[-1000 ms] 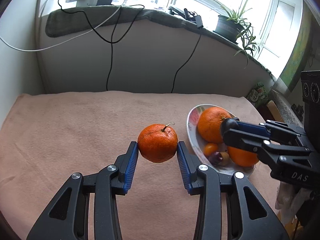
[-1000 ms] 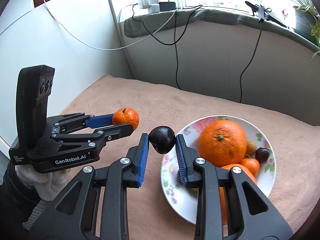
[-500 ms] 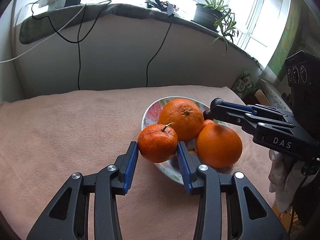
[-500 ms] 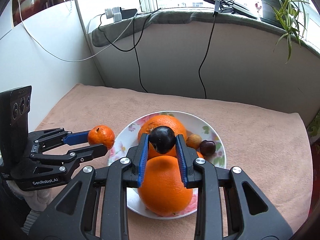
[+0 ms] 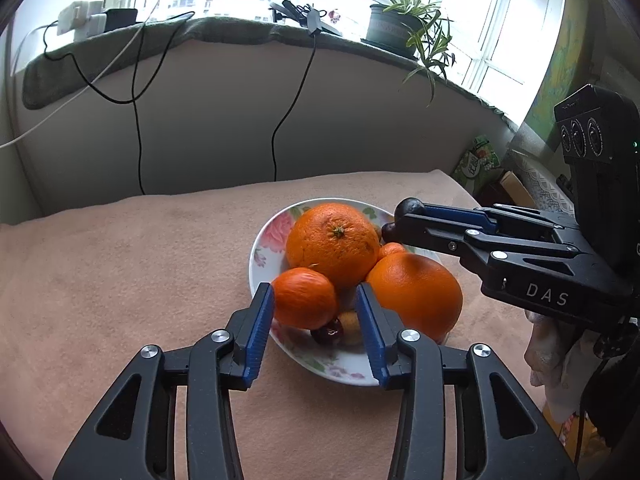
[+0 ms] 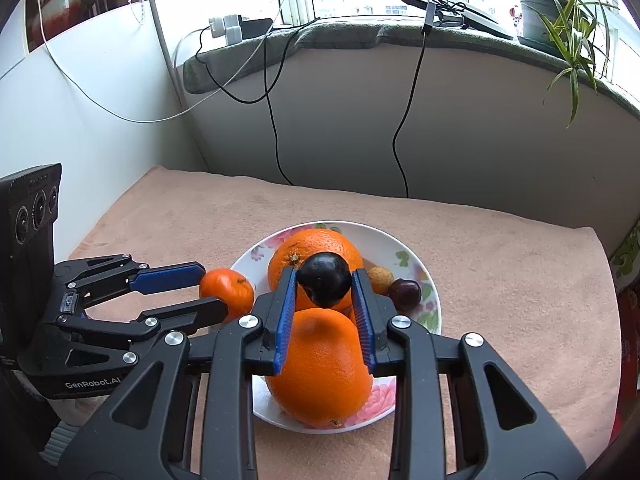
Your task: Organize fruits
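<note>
A white floral plate (image 5: pixel 260 248) (image 6: pixel 416 252) holds two large oranges (image 5: pixel 332 240) (image 5: pixel 416 296), a small brown fruit (image 6: pixel 380 278) and a dark cherry-like fruit (image 6: pixel 404 294). My left gripper (image 5: pixel 314 306) has opened; the small tangerine (image 5: pixel 304 298) (image 6: pixel 226 290) touches the left pad with a gap at the right pad, at the plate's near-left rim. My right gripper (image 6: pixel 324 286) is shut on a dark plum (image 6: pixel 324 284) and holds it above the oranges; it also shows in the left wrist view (image 5: pixel 400 220).
The plate sits on a pink cloth-covered table (image 5: pixel 120 260). A low wall with hanging cables (image 5: pixel 138 140) runs behind it, under a windowsill with a potted plant (image 5: pixel 394 28). The table's right edge drops to clutter (image 5: pixel 480 160).
Both grippers moved over the plate. The left gripper widened and the tangerine sank lower between its pads onto the plate's edge. The right still grips the plum.
</note>
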A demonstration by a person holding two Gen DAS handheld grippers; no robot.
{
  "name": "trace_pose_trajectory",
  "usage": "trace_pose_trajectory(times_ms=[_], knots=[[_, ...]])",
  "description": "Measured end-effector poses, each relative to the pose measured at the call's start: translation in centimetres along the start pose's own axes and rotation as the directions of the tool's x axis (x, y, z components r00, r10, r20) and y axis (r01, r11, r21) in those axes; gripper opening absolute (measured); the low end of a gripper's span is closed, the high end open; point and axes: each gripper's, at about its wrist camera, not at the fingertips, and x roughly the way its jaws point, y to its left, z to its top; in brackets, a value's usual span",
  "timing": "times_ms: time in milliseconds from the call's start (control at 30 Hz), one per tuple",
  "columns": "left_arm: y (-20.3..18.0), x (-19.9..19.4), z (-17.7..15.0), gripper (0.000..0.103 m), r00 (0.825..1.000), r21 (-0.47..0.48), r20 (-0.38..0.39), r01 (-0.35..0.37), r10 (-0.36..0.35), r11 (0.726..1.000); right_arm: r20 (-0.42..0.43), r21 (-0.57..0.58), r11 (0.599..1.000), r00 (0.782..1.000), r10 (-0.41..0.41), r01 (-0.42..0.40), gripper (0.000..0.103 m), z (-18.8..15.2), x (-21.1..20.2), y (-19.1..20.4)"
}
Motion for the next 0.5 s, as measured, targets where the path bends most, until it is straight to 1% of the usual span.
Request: trace_pose_trajectory(times_ms=[33, 167, 233, 267, 300, 500], knots=[[-0.1, -0.1, 0.0, 0.047, 1.000, 0.001, 0.004, -0.001, 0.001, 1.000, 0.000, 0.001, 1.000, 1.000, -0.002, 0.002, 0.029, 0.0, 0.0, 0.0], [-0.5, -0.7, 0.1, 0.047, 1.000, 0.006, 0.016, -0.004, 0.003, 1.000, 0.006, 0.013, 1.000, 1.000, 0.006, -0.007, 0.030, -0.2, -0.4, -0.1], [-0.6, -1.0, 0.1, 0.047, 1.000, 0.006, 0.021, -0.005, 0.005, 1.000, 0.018, 0.017, 1.000, 1.000, 0.010, -0.010, 0.038, -0.3, -0.8, -0.2], [-0.7, -1.1, 0.0, 0.047, 1.000, 0.008, 0.023, -0.007, 0.006, 1.000, 0.026, 0.018, 1.000, 1.000, 0.012, -0.013, 0.047, -0.3, -1.0, -0.2], [-0.8, -1.2, 0.0, 0.047, 1.000, 0.010, 0.023, -0.008, 0.008, 1.000, 0.032, 0.016, 1.000, 0.999, 0.015, -0.015, 0.049, -0.3, -1.3, -0.1], [-1.0, -2.0, -0.4, 0.047, 0.999, 0.009, 0.034, -0.021, 0.020, 1.000, 0.049, 0.020, 0.999, 0.999, 0.024, -0.025, 0.050, -0.6, -2.5, 0.1]])
